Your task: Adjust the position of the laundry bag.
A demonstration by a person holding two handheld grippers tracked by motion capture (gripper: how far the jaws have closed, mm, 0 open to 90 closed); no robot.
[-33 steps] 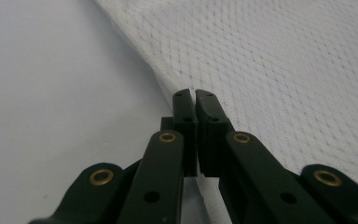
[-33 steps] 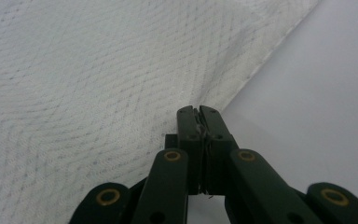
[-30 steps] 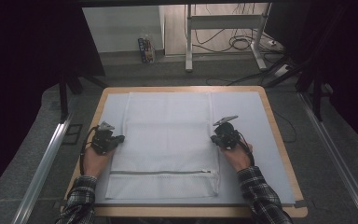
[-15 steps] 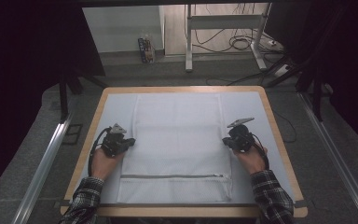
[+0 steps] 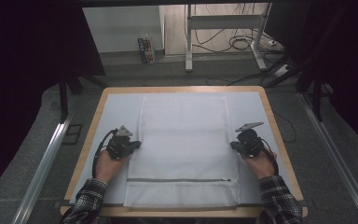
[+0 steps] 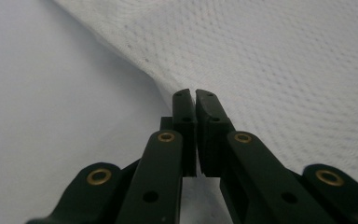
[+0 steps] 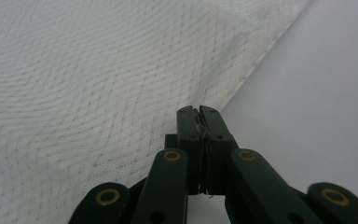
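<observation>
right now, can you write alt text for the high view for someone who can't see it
A person's two hands each hold a black gripper shut on a side edge of a white mesh laundry bag spread flat on a white-covered table: left gripper, right gripper. The bag's zipper runs across near the person.

My left gripper (image 5: 131,144) pinches the left edge of the white mesh laundry bag (image 5: 184,144), my right gripper (image 5: 236,145) its right edge. The bag lies flat on the pale table mat (image 5: 116,109), its grey zipper (image 5: 179,180) nearest me.
</observation>
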